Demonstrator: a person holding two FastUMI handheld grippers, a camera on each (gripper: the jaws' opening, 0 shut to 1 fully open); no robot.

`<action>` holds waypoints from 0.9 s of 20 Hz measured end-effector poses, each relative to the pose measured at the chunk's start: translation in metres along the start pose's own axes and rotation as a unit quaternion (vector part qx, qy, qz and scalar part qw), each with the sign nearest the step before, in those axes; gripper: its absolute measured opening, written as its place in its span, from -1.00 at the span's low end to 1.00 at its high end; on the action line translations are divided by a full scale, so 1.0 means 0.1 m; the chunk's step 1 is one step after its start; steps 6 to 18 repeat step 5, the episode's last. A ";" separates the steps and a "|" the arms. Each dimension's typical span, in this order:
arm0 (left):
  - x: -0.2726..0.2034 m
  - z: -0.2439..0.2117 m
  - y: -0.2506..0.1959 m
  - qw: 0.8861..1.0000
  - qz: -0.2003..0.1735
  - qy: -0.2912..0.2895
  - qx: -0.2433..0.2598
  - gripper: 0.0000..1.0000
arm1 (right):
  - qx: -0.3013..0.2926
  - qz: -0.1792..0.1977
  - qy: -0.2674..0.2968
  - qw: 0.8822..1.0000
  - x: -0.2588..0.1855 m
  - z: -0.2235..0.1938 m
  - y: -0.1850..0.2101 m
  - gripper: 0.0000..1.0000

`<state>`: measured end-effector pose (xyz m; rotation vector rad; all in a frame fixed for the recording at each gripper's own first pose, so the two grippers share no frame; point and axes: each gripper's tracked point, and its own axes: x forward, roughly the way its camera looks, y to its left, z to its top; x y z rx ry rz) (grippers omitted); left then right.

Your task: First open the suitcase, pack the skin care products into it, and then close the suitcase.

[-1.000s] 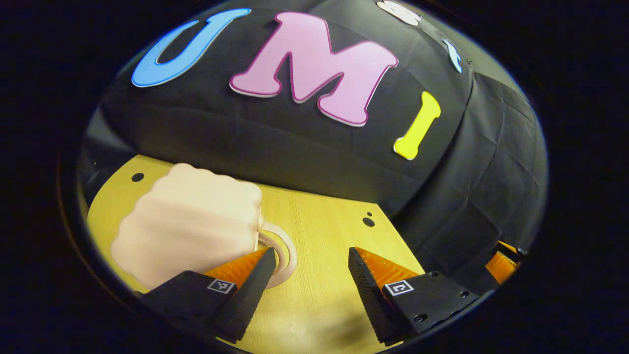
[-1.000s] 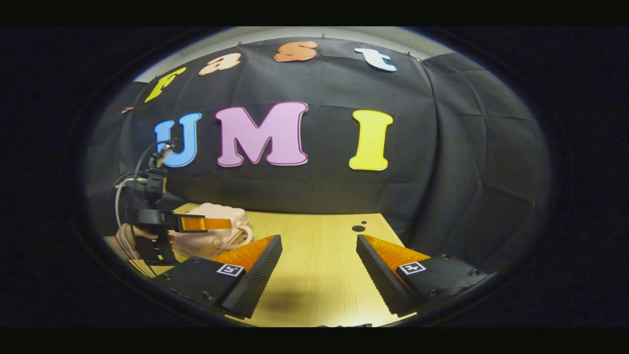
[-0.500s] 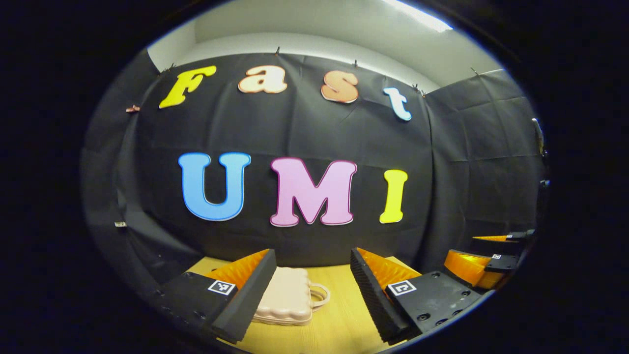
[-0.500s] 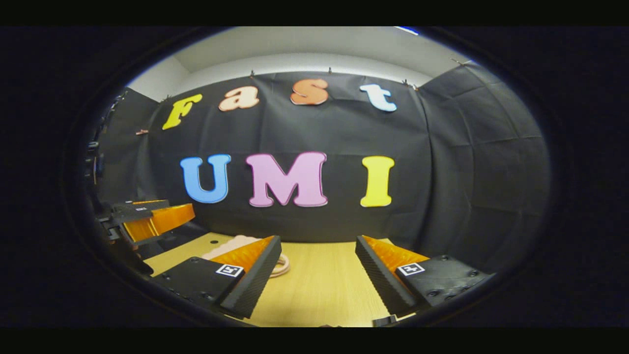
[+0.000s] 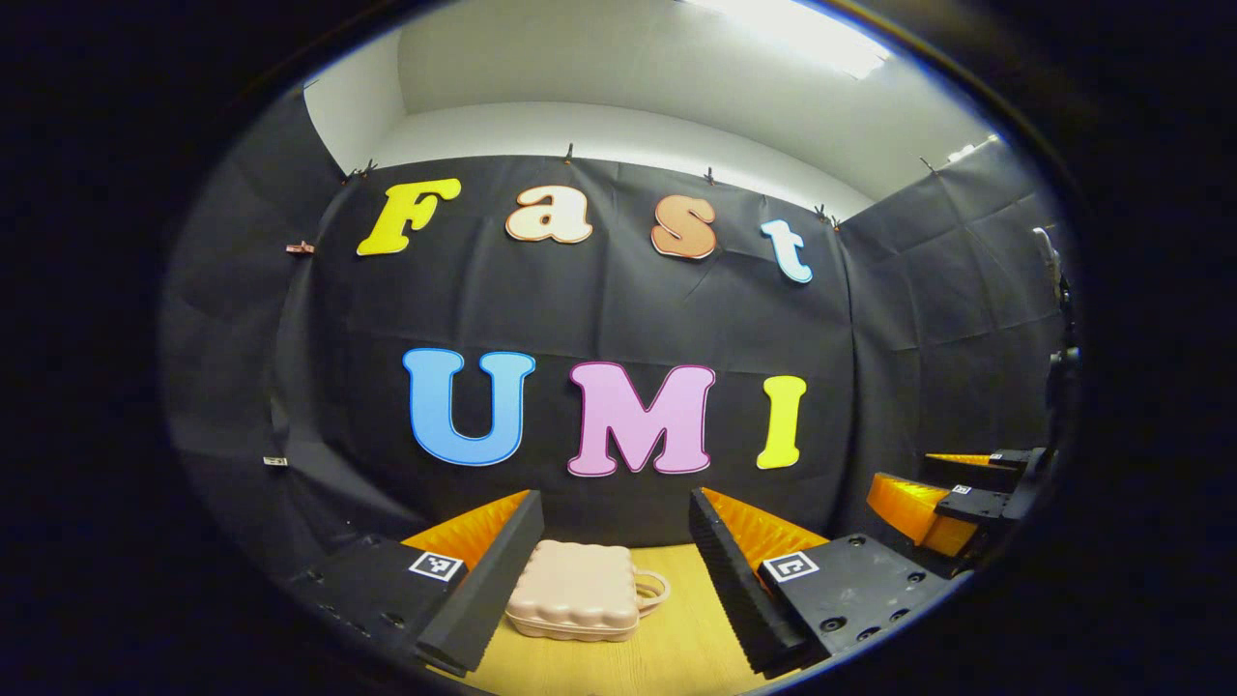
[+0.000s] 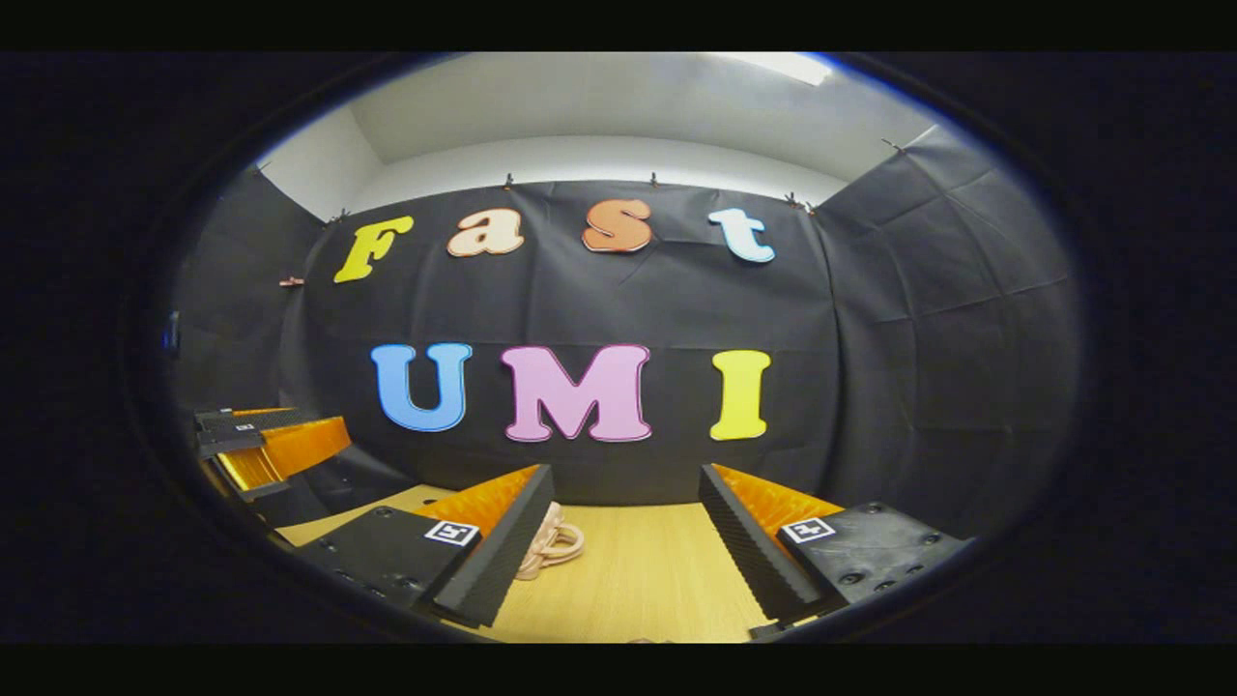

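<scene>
Fingers of the left tool point(image 5: 609, 580) frame the bottom of the left gripper view, spread wide with nothing between the pads and lifted clear of the tabletop point(image 5: 676, 648). Just beyond them, in the gap, lies the suitcase point(image 5: 577, 601): a small, pale pink case with a ribbed shell, lid down, flat on the light wooden tabletop, its looped handle point(image 5: 653, 590) pointing to the view's right. Farther off at the right edge of the same view appears the right tool point(image 5: 942, 488), also raised above the tabletop and apart from the suitcase. In the right gripper view, the right tool point(image 6: 623, 546) is likewise spread wide and holds nothing; the suitcase handle point(image 6: 551, 546) shows just past the inner edge of its left finger, the case body being hidden behind that finger. At the left edge of this view the left tool point(image 6: 271, 445) hovers, well apart from the handle. Behind the tabletop hangs the booth's black cloth wall point(image 6: 870, 319), pinned along its upper edge below a white wall and ceiling point(image 5: 618, 68).
</scene>
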<state>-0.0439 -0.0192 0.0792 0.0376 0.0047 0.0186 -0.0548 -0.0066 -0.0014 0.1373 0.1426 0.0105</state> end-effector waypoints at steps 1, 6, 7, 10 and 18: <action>0.00 -0.03 0.02 1.000 0.002 0.003 0.003 0.94 | -0.003 0.001 0.002 1.000 -0.01 -0.02 0.02 0.77; 0.00 -0.06 -0.04 1.000 -0.004 0.009 0.009 0.93 | 0.002 0.002 -0.001 1.000 -0.04 0.01 0.03 0.77; 0.00 -0.06 -0.04 1.000 -0.004 0.009 0.009 0.93 | 0.002 0.002 -0.001 1.000 -0.04 0.01 0.03 0.77; 0.00 -0.06 -0.04 1.000 -0.004 0.009 0.009 0.93 | 0.002 0.002 -0.001 1.000 -0.04 0.01 0.03 0.77; 0.00 -0.06 -0.04 1.000 -0.004 0.009 0.009 0.93 | 0.002 0.002 -0.001 1.000 -0.04 0.01 0.03 0.77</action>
